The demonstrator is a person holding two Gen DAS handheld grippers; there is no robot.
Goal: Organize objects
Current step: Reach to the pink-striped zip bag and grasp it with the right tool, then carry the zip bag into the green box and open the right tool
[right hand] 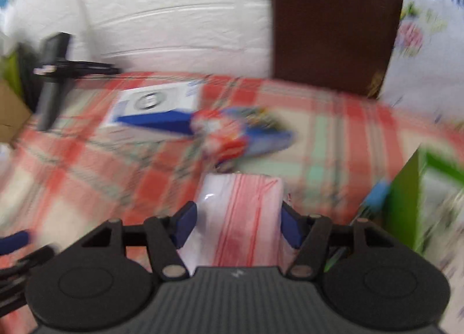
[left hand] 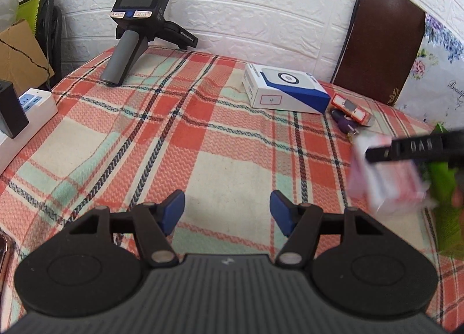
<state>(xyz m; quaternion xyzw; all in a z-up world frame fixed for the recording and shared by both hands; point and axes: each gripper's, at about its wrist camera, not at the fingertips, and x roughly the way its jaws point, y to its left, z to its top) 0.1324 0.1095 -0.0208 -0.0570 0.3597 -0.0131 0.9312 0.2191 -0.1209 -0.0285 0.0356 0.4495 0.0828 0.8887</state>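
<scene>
The right gripper has its jaws half open around a pink-and-white striped soft packet, pads at both sides. The left gripper hangs empty, jaws half open, above the red plaid cloth, well apart from the white-and-blue cardboard box.

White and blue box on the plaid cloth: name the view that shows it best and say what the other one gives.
The left wrist view. There the white and blue box is sharp and whole, lying on the plaid cloth near the wall, its side label visible. The right wrist view shows it only as a motion-blurred shape, details lost.
</scene>
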